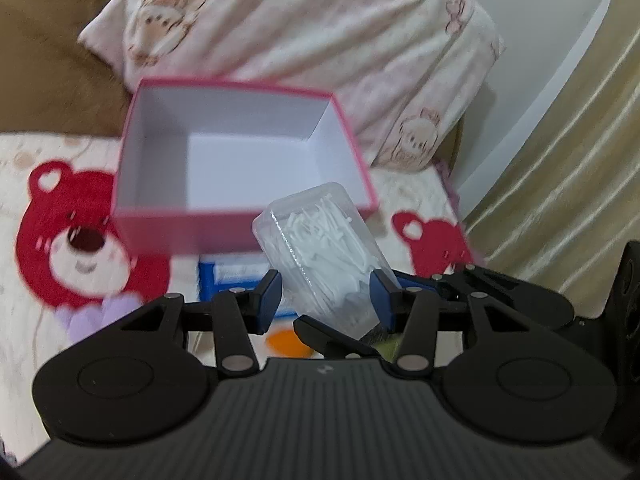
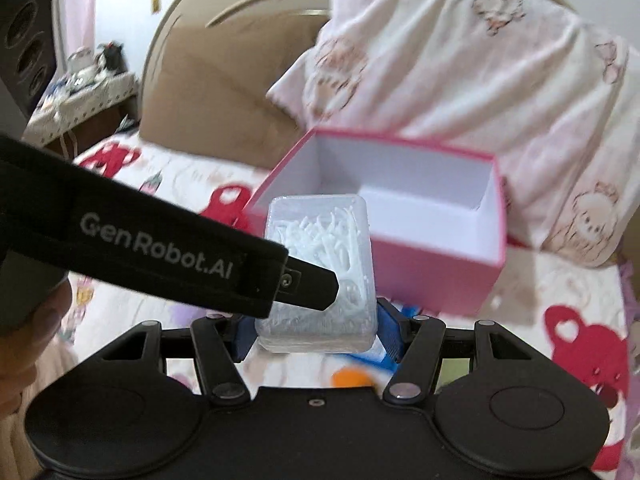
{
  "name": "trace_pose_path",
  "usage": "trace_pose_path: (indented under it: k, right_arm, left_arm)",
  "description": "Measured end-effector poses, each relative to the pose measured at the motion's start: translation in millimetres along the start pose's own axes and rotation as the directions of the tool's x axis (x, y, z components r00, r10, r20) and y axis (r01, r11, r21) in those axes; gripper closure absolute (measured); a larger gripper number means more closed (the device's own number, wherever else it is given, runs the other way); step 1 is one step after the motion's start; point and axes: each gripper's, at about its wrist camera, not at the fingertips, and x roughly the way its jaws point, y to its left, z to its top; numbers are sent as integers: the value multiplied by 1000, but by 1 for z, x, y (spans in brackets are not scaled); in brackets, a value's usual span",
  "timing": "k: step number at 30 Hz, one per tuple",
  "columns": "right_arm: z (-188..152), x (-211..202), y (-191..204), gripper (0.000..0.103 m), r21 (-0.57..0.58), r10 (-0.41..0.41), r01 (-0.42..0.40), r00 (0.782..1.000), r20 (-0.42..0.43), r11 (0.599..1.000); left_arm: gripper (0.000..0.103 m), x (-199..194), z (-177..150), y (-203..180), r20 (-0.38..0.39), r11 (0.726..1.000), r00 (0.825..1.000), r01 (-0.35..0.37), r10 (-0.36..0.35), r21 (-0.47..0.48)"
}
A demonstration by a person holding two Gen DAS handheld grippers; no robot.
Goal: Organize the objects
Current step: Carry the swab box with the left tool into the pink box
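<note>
Both views are evenly lit, soft indoor light, no hard shadows anywhere, just a faint dark patch under the pink box (image 1: 244,152) on the bedspread (image 1: 24,184). Lots of motion blur though: the box rim, the red bear prints and the pillow (image 1: 304,36) are all smeared in the left wrist view, and the same goes for the right wrist view. The clear case of floss picks (image 2: 320,272) is about the sharpest thing, with small glints on its plastic. The "GenRobot.AI" strap (image 2: 160,248) reads crisp. Fisheye bends the headboard (image 2: 224,76) and curtain (image 1: 560,160) hard at the edges.
</note>
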Motion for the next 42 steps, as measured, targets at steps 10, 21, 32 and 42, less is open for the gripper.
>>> trace_pose_path:
  k: [10, 21, 32, 42]
  right_arm:
    - [71, 63, -76, 38, 182, -38, 47, 998, -52, 982]
    - [95, 172, -112, 38, 242, -37, 72, 989, -144, 968]
    - [84, 236, -111, 38, 198, -54, 115, 956, -287, 974]
    - [75, 244, -106, 28, 167, -6, 77, 921, -389, 983]
  left_arm:
    - [56, 86, 93, 5, -6, 1000, 1000, 2, -2, 8]
    - [57, 183, 145, 61, -121, 997, 992, 19, -29, -81]
    - [57, 244, 141, 94, -215, 988, 976, -7, -26, -151]
    - [67, 264, 131, 102, -305, 979, 951, -107, 50, -173]
